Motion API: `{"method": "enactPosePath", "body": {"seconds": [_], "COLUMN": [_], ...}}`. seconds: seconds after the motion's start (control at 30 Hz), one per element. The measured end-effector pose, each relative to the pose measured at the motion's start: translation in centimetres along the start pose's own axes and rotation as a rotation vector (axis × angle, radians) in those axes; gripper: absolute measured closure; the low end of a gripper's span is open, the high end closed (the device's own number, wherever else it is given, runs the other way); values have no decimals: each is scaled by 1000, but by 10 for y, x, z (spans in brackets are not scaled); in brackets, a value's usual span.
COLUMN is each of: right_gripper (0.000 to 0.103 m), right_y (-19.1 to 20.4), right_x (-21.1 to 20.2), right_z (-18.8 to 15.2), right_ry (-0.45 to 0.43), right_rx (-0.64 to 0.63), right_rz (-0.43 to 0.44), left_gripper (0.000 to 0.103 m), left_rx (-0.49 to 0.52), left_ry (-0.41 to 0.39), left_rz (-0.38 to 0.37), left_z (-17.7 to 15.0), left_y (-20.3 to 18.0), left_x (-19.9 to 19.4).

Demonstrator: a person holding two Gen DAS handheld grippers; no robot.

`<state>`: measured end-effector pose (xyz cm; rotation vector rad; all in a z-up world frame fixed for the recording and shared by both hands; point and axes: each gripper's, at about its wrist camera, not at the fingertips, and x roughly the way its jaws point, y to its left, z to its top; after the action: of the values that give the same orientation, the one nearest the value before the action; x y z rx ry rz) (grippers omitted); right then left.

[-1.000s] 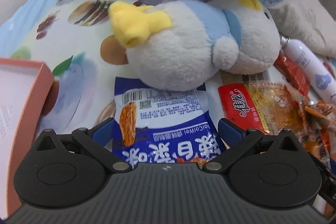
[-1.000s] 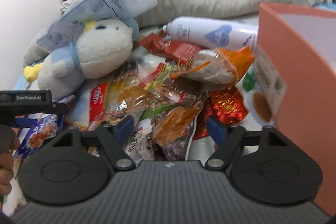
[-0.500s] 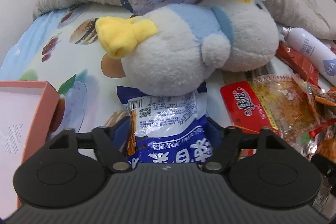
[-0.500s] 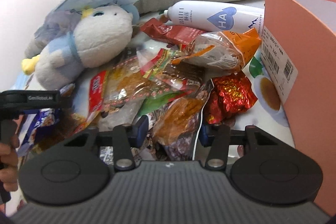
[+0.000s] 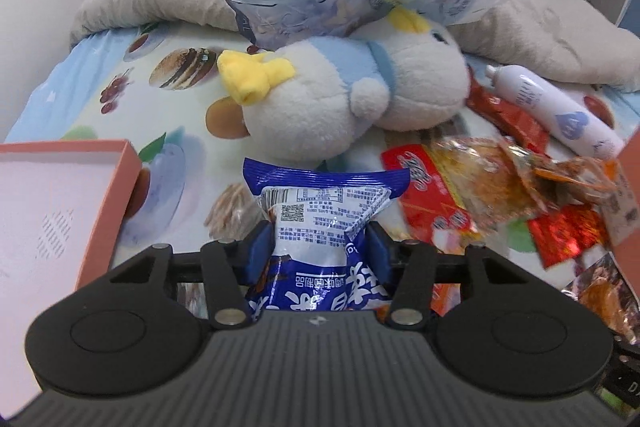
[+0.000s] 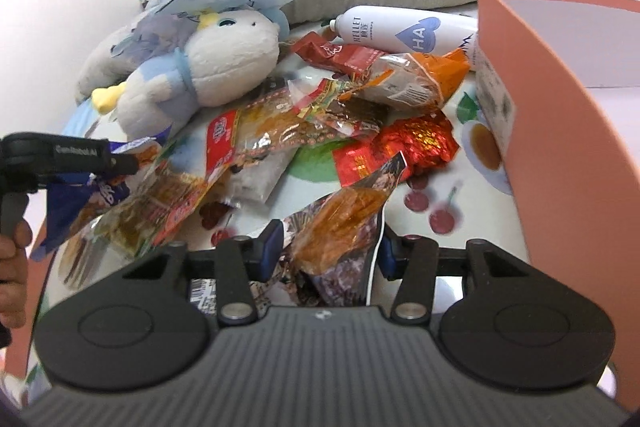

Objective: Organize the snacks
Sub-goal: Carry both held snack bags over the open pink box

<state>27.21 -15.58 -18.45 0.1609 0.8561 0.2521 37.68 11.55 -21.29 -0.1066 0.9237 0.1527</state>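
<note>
Left wrist view
Left gripper: jaws closing, pads pressed on the blue packet, which bulges up between them.
Blue packet: near centre, just in front of the plush toy.
Left box: pink, open, near left edge on the bed.
Snack pile: right of the packet, red and orange wrappers overlapping.
Bottle: white, lying far right, beside the toy.
Blanket: grey, along the far side.

Right wrist view
Right gripper: clenched on an orange-brown packet, its top sticking up between the fingers.
Snack pile: centre, between the plush toy and the right box.
Left gripper: far left, carrying the blue packet.
Hand: at the left edge, on the handle.
Bottle: far, touching the right box.
</note>
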Motion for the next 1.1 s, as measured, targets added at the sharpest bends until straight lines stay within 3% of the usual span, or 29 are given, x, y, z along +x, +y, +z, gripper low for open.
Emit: {"method": "enactPosePath", "body": {"seconds": [0.3,0.53,0.83,1.1], "right_gripper": [53,53,53,53], "right_y": [-4,-8,-14,-15], "right_x": [-46,-73,-95,-106], "right_z": [-16,-25,-28,-25], "right_ry": [-12,-37,-57,-78], "right_rx": [-45,-67,-119,-124], "right_rz": [6,19,16,12], "left_gripper": [46,46,45,45], "left_rx": [-47,-74,-77,-104], "left_ry": [-24,2,44,39], "left_rz": [-33,-87,-104,-96], "left_z": [-34,-72,-101,-97], "left_y": [-14,-37,-59,-62], "left_x": [-62,-93,-103,-110]}}
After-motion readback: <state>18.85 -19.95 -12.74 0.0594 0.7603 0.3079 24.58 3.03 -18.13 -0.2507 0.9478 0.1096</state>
